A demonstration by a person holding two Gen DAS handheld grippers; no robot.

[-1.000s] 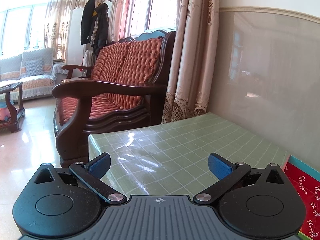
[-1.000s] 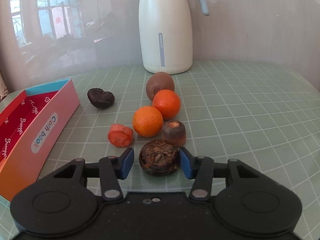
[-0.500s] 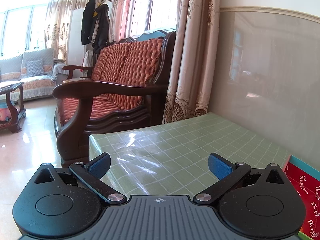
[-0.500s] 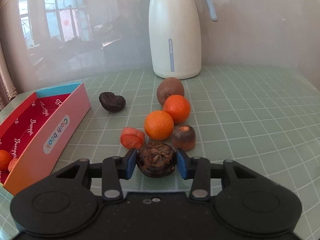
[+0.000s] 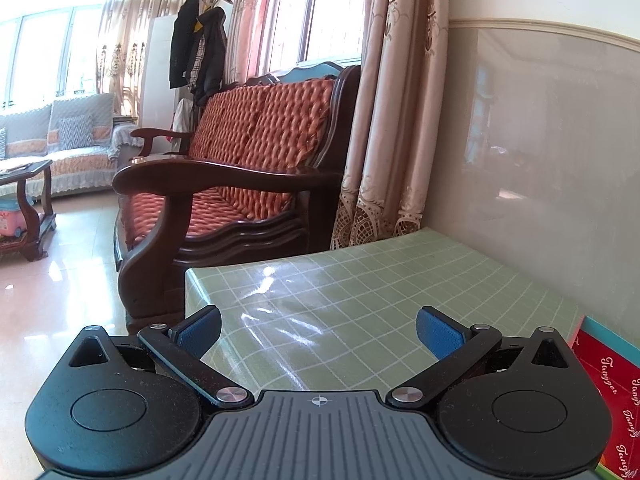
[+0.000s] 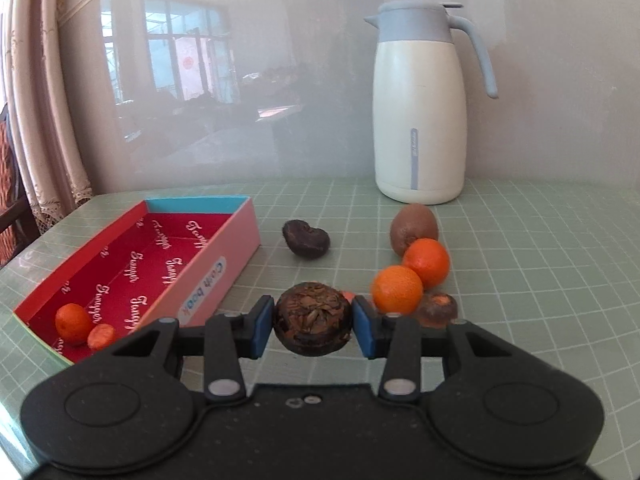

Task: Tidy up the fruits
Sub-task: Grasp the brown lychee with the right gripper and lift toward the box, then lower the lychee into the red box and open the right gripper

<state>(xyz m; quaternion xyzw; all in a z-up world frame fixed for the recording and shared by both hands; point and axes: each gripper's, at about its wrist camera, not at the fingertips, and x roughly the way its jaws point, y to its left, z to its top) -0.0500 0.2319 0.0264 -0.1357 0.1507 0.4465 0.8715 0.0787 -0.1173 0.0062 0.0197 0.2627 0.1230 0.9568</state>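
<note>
My right gripper (image 6: 313, 323) is shut on a dark brown round fruit (image 6: 313, 318) and holds it above the green table. To its left lies an open pink box with a red lining (image 6: 160, 256), holding an orange fruit (image 6: 73, 323) and a small orange piece (image 6: 102, 336). On the table to the right lie two oranges (image 6: 398, 290) (image 6: 426, 262), a kiwi (image 6: 414, 228), a small brown fruit (image 6: 437, 309) and a dark heart-shaped fruit (image 6: 306, 237). My left gripper (image 5: 318, 332) is open and empty over the table's left end; the box's corner (image 5: 612, 384) shows at its right.
A white and blue thermos jug (image 6: 420, 104) stands at the back by the wall. A wooden sofa with orange cushions (image 5: 240, 172) stands past the table's left edge (image 5: 192, 276). Curtains (image 5: 384, 120) hang beside the wall.
My right gripper closed on the dark brown fruit, lifted it off the table and swung left toward the box. The left gripper has barely moved.
</note>
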